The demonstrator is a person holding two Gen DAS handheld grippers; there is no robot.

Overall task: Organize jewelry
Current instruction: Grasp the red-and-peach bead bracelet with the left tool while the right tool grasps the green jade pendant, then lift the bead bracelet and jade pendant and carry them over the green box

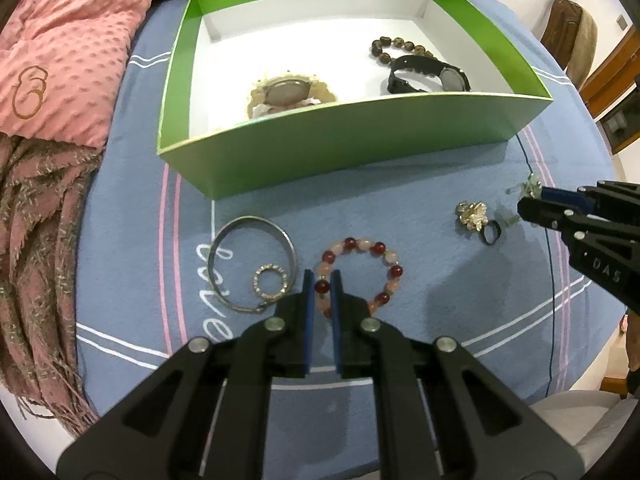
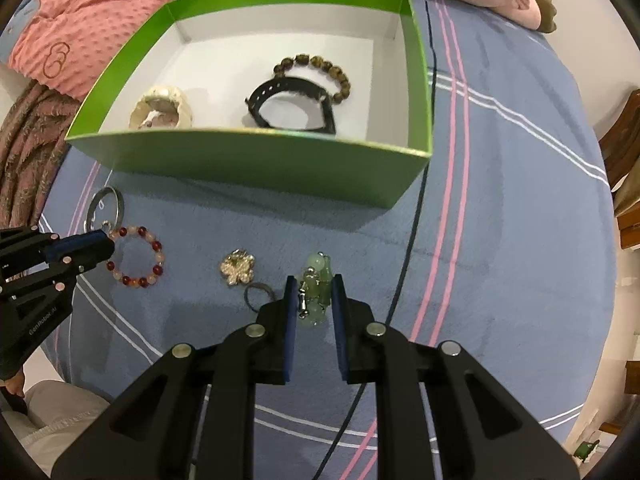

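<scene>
Jewelry lies in two places: some sits inside the green box [image 1: 352,140], and some lies on the blue blanket [image 1: 400,208] in front of it. The box is open at the top, with tall walls all round. Its long side runs left to right, and its front wall stands between the loose pieces and the white floor inside.

Inside the box are a brown bead bracelet [image 2: 316,70], a black watch [image 2: 292,104] touching it, and a pale cream bracelet [image 2: 160,112] well apart on the left. There is bare white floor between them and along the back.

On the blanket, the red and pink bead bracelet [image 1: 360,276] lies flat. The left gripper [image 1: 322,284] has its fingers [image 1: 308,312] set on each side of one red bead at the near edge of the ring. They are nearly closed on it, but I cannot tell if they squeeze it. Just to the left lies a silver bangle [image 1: 252,264] with a small sparkly ring [image 1: 270,282] inside it.

The right gripper [image 2: 314,294] has its fingers [image 2: 290,312] open around a green bead charm [image 2: 318,292]. The charm's long way points toward the box. Close on its left lie a gold flower brooch [image 2: 238,268] and a small dark ring [image 2: 256,296].

A bare strip of blanket runs between the loose pieces and the box. A pink dotted blanket [image 1: 72,48] is bunched at the far left.
</scene>
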